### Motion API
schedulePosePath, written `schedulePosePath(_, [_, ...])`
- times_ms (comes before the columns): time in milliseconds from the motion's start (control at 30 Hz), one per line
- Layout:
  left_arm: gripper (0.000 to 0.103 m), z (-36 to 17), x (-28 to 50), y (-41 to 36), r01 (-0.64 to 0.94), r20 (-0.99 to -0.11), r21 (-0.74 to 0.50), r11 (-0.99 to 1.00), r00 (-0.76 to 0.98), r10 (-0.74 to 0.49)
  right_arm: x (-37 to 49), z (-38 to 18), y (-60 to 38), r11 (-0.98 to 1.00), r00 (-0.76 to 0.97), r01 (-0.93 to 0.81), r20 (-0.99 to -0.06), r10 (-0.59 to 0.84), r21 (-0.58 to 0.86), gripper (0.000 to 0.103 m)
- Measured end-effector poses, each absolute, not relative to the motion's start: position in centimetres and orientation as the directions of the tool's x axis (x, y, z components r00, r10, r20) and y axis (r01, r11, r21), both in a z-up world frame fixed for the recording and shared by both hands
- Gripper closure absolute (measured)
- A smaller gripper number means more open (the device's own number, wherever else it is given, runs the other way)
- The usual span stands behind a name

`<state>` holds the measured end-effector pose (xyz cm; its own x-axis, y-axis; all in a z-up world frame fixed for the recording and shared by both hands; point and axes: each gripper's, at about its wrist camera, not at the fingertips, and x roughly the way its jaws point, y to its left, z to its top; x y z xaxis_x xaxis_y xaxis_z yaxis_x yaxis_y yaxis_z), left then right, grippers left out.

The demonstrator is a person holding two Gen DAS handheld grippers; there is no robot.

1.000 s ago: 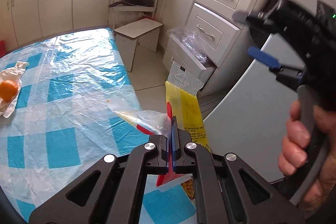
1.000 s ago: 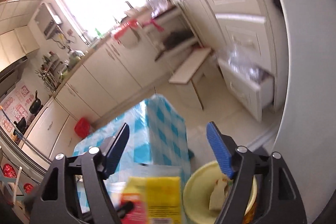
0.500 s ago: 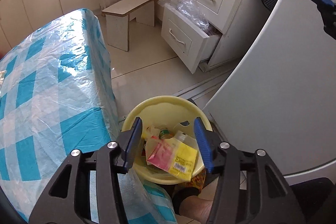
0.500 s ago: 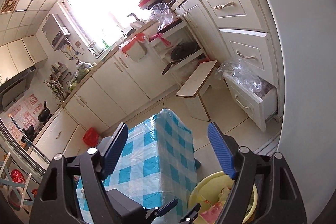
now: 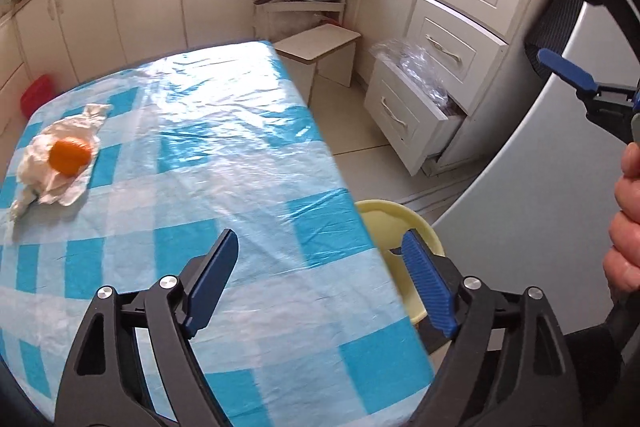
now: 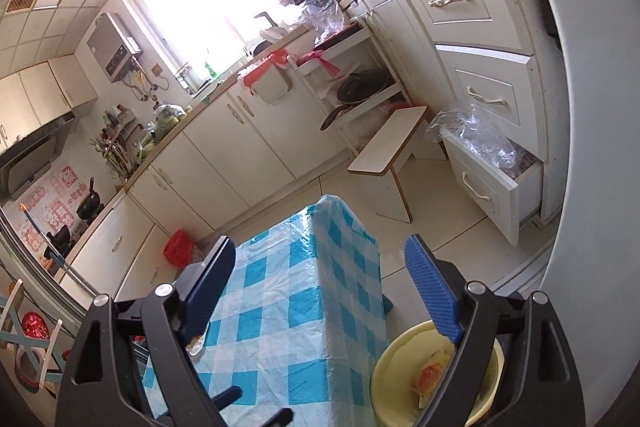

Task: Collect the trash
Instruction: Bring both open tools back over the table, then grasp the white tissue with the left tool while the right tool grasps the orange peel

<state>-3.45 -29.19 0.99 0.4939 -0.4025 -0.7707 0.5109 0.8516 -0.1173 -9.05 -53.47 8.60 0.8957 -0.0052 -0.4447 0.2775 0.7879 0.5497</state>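
Note:
My left gripper [image 5: 320, 279] is open and empty, low over the near right part of the blue checked table [image 5: 192, 155]. An orange [image 5: 70, 155] lies on crumpled white paper [image 5: 44, 179] at the table's far left. A yellow basin [image 5: 396, 227] stands on the floor past the table's right edge; in the right wrist view the basin [image 6: 394, 371] holds a yellow and red wrapper [image 6: 434, 371]. My right gripper [image 6: 316, 291] is open and empty, high above the table; it also shows in the left wrist view [image 5: 556, 15] at the upper right.
White cabinets line the far wall. An open drawer [image 5: 408, 95] with clear plastic sticks out at the right. A low wooden stool [image 5: 320, 51] stands beyond the table. A grey rounded appliance [image 5: 532, 179] stands right of the basin. A red bag [image 6: 178, 247] lies on the floor.
My left gripper opened and let the yellow and red wrapper drop into the basin, then swung back left over the table. My right gripper stayed open and rose.

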Motion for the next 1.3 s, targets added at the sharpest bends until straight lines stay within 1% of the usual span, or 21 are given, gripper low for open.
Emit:
schedulePosePath(200, [0.014, 2.9, -2.4, -19.6, 0.356, -0.74, -0.113, 0.928, 0.593, -0.318, -7.0, 8.9, -49.6, 0.844, 0.876, 0.226, -0.481, 0.042, 0.486, 0.014])
schedulePosePath(367, [0.013, 3.4, -1.1, -11.2, 0.204, -0.729, -0.133, 0.97, 0.642, -0.235, -4.8, 8.5, -45.9, 0.884, 0.853, 0.178, -0.516, 0.082, 0.433, 0.013])
schedulePosePath(500, [0.013, 3.3, 0.4, -6.0, 0.098, -0.732, -0.16, 0.982, 0.655, -0.184, -2.6, 7.4, -42.4, 0.916, 0.816, 0.129, -0.565, 0.119, 0.379, 0.013])
schedulePosePath(633, [0.013, 2.9, 2.6, -2.3, 0.027, -0.733, -0.19, 0.981, 0.661, -0.16, -0.1, 6.0, -38.6, 0.94, 0.764, 0.064, -0.622, 0.169, 0.334, 0.013])
schedulePosePath(767, [0.013, 2.1, 6.0, -1.0, -0.01, -0.748, -0.205, 0.979, 0.646, -0.15, 2.0, 4.4, -35.2, 0.951, 0.714, 0.01, -0.668, 0.209, 0.309, 0.013])
schedulePosePath(867, [0.013, 1.3, 9.6, -2.2, 0.026, -0.76, -0.165, 0.986, 0.634, -0.144, 3.1, 3.4, -33.1, 0.955, 0.682, -0.024, -0.693, 0.231, 0.295, 0.013])
schedulePosePath(1000, [0.013, 0.3, 13.9, -5.3, 0.101, -0.772, -0.055, 0.993, 0.627, -0.107, 3.5, 2.6, -31.1, 0.962, 0.652, -0.063, -0.719, 0.242, 0.266, 0.013])
schedulePosePath(1100, [0.013, -0.5, 16.7, -7.7, 0.155, -0.758, 0.069, 0.986, 0.651, -0.049, 3.4, 2.1, -30.8, 0.966, 0.64, -0.07, -0.732, 0.235, 0.249, 0.013])
schedulePosePath(1167, [0.014, -0.9, 18.1, -9.0, 0.197, -0.748, 0.121, 0.973, 0.662, -0.041, 3.4, 2.1, -31.0, 0.967, 0.634, -0.068, -0.738, 0.231, 0.244, 0.013])
schedulePosePath(1200, [0.016, -1.2, 18.7, -9.4, 0.223, -0.752, 0.12, 0.967, 0.657, -0.058, 3.4, 2.1, -31.0, 0.968, 0.632, -0.066, -0.74, 0.228, 0.241, 0.013])
schedulePosePath(1233, [0.032, -1.3, 19.1, -9.7, 0.241, -0.763, 0.106, 0.965, 0.642, -0.076, 3.4, 2.1, -31.1, 0.968, 0.631, -0.065, -0.742, 0.227, 0.241, 0.013])
schedulePosePath(1267, [0.053, -1.6, 19.4, -9.8, 0.254, -0.784, 0.082, 0.964, 0.614, -0.095, 3.4, 2.2, -31.2, 0.968, 0.632, -0.065, -0.741, 0.228, 0.242, 0.013])
schedulePosePath(1300, [0.063, -1.9, 19.6, -9.8, 0.264, -0.807, 0.061, 0.963, 0.581, -0.108, 3.5, 2.3, -31.1, 0.967, 0.633, -0.065, -0.739, 0.23, 0.245, 0.013])
